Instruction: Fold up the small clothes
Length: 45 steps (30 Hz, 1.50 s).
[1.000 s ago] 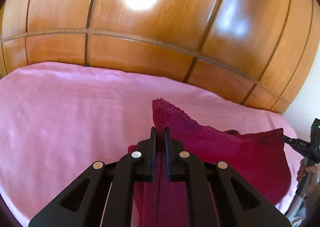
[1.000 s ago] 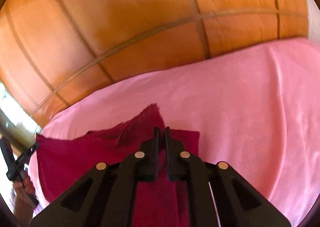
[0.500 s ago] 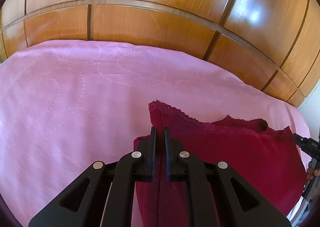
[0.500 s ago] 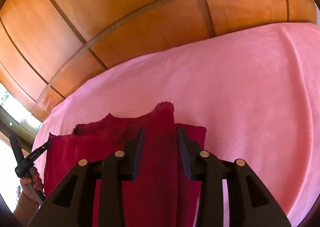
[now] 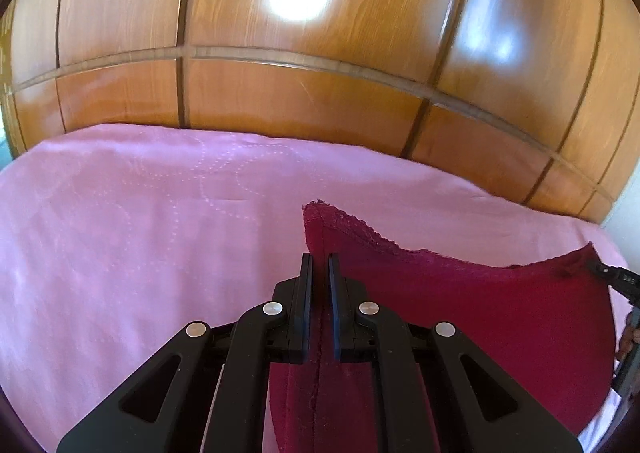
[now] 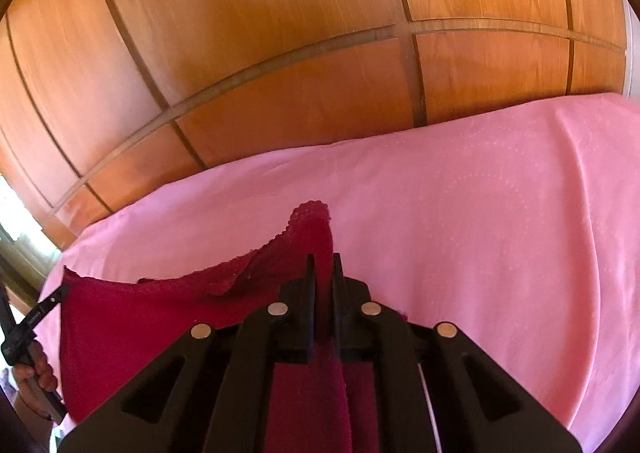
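A small dark red garment (image 5: 460, 305) with a lace edge hangs stretched between my two grippers above a pink bedspread (image 5: 140, 233). My left gripper (image 5: 320, 259) is shut on its left corner, which sticks up past the fingertips. My right gripper (image 6: 323, 259) is shut on the opposite corner, and the garment (image 6: 140, 325) sags away to the left. Each gripper shows at the edge of the other's view, the right one (image 5: 616, 277) and the left one (image 6: 36, 313).
A glossy wooden panelled wall (image 5: 320, 73) rises right behind the bed's far edge and also fills the top of the right wrist view (image 6: 280, 73). The pink bedspread (image 6: 480, 213) spreads wide around the garment.
Half a second ago the right gripper's fingers stood apart over the garment; now they are shut on it. Both grippers have lifted, and the garment's edge is pulled taut.
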{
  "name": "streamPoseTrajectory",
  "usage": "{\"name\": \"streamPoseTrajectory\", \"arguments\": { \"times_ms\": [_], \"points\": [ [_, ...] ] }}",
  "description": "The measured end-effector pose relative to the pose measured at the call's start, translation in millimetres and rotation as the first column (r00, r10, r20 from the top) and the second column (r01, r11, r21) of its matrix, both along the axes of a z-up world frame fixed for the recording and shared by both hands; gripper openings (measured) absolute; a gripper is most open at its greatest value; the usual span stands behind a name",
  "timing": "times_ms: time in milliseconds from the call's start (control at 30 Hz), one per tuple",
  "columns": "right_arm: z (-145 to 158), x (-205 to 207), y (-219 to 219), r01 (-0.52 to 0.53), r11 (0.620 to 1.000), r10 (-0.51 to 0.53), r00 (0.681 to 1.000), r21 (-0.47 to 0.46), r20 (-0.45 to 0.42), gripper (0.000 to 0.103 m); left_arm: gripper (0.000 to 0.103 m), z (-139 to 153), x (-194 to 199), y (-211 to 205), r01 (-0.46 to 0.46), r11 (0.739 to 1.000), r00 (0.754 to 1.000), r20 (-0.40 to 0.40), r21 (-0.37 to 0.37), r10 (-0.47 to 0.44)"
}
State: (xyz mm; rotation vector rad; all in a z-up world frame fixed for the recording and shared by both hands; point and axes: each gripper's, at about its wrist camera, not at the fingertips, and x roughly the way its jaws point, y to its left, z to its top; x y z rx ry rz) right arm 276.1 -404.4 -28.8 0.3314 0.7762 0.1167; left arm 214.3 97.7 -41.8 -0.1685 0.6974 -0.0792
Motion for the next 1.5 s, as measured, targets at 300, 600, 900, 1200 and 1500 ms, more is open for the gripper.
{"name": "streamPoseTrajectory", "arguments": {
  "times_ms": [300,600,900,1200,1500],
  "points": [
    [-38,10,-2,0.043,0.999,-0.041,0.993,0.011,-0.106,0.053,0.021,-45,31,1,-0.051,0.998,0.981,-0.187,0.040,0.058],
    [-21,-86,-41,-0.023,0.977,0.040,0.996,0.210,-0.081,0.077,0.047,-24,-63,37,-0.008,0.994,0.991,-0.134,-0.107,-0.006],
    [-51,-193,-38,-0.045,0.929,0.102,0.985,0.367,-0.138,0.074,0.047,-54,-167,48,0.072,0.940,0.977,-0.166,-0.333,-0.134],
    [-41,-211,-29,-0.050,0.957,0.090,0.987,0.284,-0.129,0.017,0.010,-63,-178,40,0.069,0.942,0.973,-0.186,-0.329,-0.137],
    [-23,-253,-35,-0.110,0.962,0.149,0.978,0.251,-0.144,0.016,0.009,-46,-232,47,0.155,0.931,0.963,-0.159,-0.331,-0.217]
  ]
}}
